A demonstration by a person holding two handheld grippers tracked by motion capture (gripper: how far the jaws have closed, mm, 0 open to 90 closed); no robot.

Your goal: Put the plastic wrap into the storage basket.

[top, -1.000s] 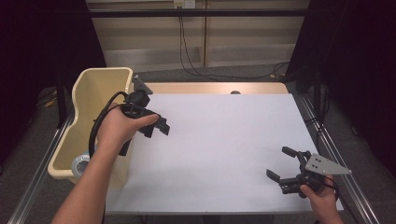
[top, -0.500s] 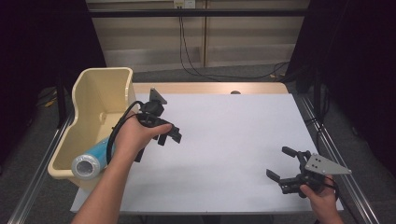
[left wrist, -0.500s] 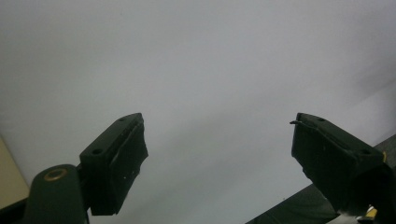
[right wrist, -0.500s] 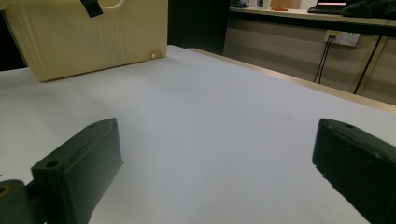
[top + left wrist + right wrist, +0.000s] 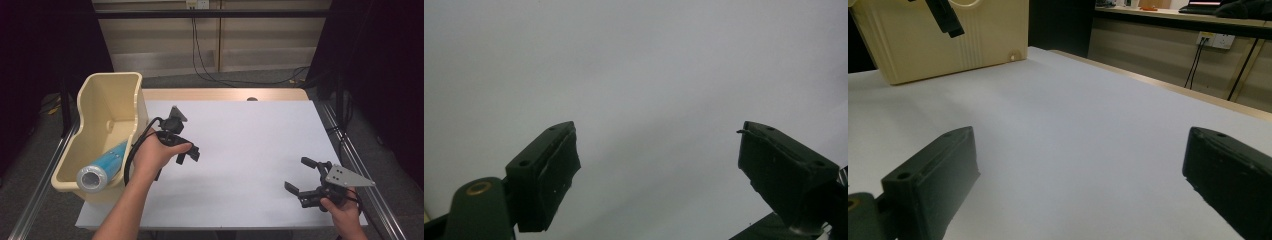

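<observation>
One blue bottle (image 5: 102, 167) in cream bin (image 5: 111, 97); label unreadable.

No legible text, label, brand, number or sign appears on the bin (image 5: 107, 107), the bottle (image 5: 102, 167) or the worktop (image 5: 250, 145).

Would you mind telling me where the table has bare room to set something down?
The white table top is bare between the left gripper and the right gripper, and back to the far edge. It is crowded at the left edge, where the cream bin holds a blue roll.
</observation>
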